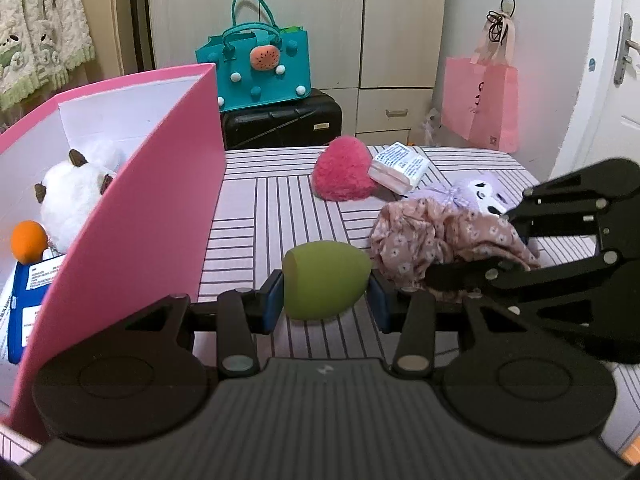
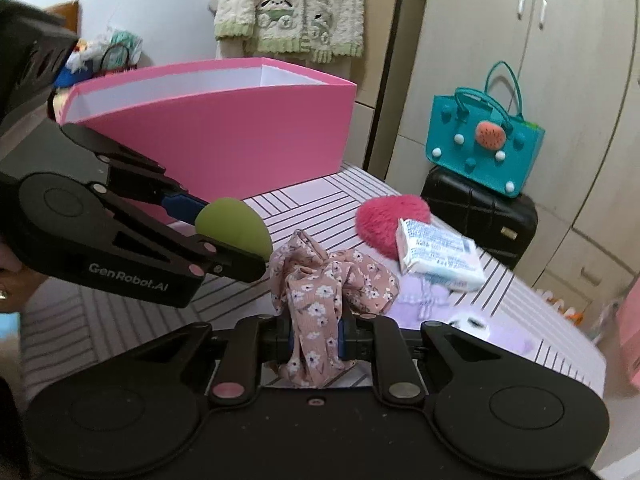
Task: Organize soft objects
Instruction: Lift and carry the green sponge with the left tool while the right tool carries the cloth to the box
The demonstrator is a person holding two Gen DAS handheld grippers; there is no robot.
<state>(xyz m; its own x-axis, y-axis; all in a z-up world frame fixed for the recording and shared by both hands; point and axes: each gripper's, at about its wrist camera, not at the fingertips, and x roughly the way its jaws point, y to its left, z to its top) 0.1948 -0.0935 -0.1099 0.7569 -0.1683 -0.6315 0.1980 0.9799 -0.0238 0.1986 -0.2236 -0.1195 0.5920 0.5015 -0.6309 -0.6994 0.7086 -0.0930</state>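
My left gripper (image 1: 326,304) is shut on a green egg-shaped sponge (image 1: 325,280), held above the striped bed beside the pink box (image 1: 160,208); the sponge also shows in the right wrist view (image 2: 236,228). My right gripper (image 2: 316,340) is shut on a pink floral cloth (image 2: 324,284), also seen in the left wrist view (image 1: 432,240). Inside the box lie a white plush (image 1: 72,196), an orange sponge (image 1: 29,241) and a blue packet (image 1: 28,296). On the bed lie a pink fluffy heart (image 1: 342,176), a tissue pack (image 1: 400,166) and a purple plush (image 1: 472,196).
A teal bag (image 1: 256,68) sits on a black suitcase (image 1: 280,124) behind the bed. A pink paper bag (image 1: 480,100) hangs by the wardrobe. A door is at far right. The pink box wall (image 2: 224,140) stands tall at the left.
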